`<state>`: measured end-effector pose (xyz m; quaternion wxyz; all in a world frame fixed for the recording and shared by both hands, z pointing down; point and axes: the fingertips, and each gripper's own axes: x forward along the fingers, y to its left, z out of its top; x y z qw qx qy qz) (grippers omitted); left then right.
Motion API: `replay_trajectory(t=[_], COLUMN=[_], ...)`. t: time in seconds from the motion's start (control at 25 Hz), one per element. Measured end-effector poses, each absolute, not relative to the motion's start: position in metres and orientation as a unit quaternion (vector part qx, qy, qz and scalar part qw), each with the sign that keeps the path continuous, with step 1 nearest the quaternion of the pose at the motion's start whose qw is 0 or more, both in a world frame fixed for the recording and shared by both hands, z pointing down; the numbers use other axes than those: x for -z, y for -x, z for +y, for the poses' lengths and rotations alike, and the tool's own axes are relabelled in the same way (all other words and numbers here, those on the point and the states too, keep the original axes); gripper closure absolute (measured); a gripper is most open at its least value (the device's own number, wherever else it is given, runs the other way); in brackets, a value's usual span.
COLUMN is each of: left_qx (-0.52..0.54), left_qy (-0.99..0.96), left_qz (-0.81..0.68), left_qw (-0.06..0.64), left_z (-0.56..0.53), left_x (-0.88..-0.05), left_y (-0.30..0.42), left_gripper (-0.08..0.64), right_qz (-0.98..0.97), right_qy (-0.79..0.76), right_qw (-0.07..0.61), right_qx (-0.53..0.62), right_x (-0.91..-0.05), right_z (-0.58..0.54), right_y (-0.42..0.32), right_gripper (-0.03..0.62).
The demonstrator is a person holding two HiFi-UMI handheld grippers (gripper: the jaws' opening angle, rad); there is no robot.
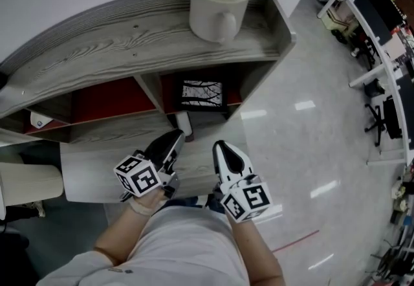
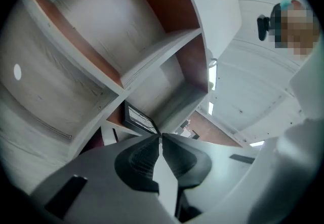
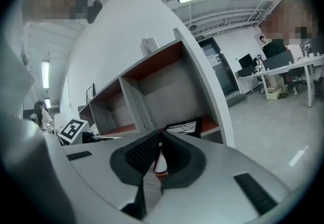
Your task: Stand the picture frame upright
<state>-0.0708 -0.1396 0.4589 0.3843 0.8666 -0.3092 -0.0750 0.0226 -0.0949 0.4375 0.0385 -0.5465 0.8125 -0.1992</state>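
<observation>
In the right-hand compartment of the shelf (image 1: pixel 116 45), there stood the picture frame (image 1: pixel 202 94). It was up on its lower edge on the red compartment floor, with its black border and pale branch-pattern picture facing out toward the person. From the right gripper view it looked tipped back a touch, though whether it rested on the back wall could not be told. Up on the shelf's grey wood-grain top, a cream mug (image 1: pixel 217 3) sat well above the frame, its handle turned to the front.

Down in front, both tools hovered over the low wooden bench (image 1: pixel 90 178), side by side and apart from each other. The left gripper (image 1: pixel 176 136) pointed up toward the frame's compartment with its black fingers (image 2: pixel 144 154) clenched, tips pressed together and nothing between them. It stopped short of the frame and was not touching it. A small white object (image 1: pixel 184 124) stood just beyond its tips at the shelf's foot, too small to make out.

The right gripper (image 1: pixel 218 145) sat just beside it, aimed the same way, and its fingers were clenched too, tips meeting with no grip on the frame. Off to the right, shiny grey floor (image 1: pixel 310 136) ran out to a row of office desks (image 1: pixel 378 39).
</observation>
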Motion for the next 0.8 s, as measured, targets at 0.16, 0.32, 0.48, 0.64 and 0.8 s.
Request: replay_trajectory(t=[0.16, 0.32, 0.48, 0.64, 0.8], left_qx=[0.110, 0.143, 0.151, 0.163, 0.168], left_qy=[-0.836, -0.809, -0.769, -0.747, -0.734], left_qz=[-0.322, -0.334, -0.370, -0.395, -0.419], left_qw=[0.431, 0.462, 0.499, 0.510, 0.507], left_z=[-0.143, -0.153, -0.160, -0.166, -0.176], left_x=[-0.468, -0.474, -0.490, -0.497, -0.503], left_y=[0.057, 0.044, 0.037, 0.027, 0.023], left_gripper=[0.541, 0.541, 0.540, 0.540, 0.529], right_qz=[0.825, 0.833, 0.836, 0.840, 0.846], right_qy=[0.527, 0.516, 0.512, 0.506, 0.498], right_qw=[0.034, 0.031, 0.027, 0.025, 0.021], right_qx=[0.199, 0.196, 0.196, 0.194, 0.191], right_x=[-0.435, -0.433, -0.433, -0.433, -0.432], right_z=[-0.095, -0.095, -0.096, -0.099, -0.105], right_y=[-0.033, -0.049, -0.072, -0.091, -0.105], right_gripper=[0.561, 0.561, 0.561, 0.561, 0.561])
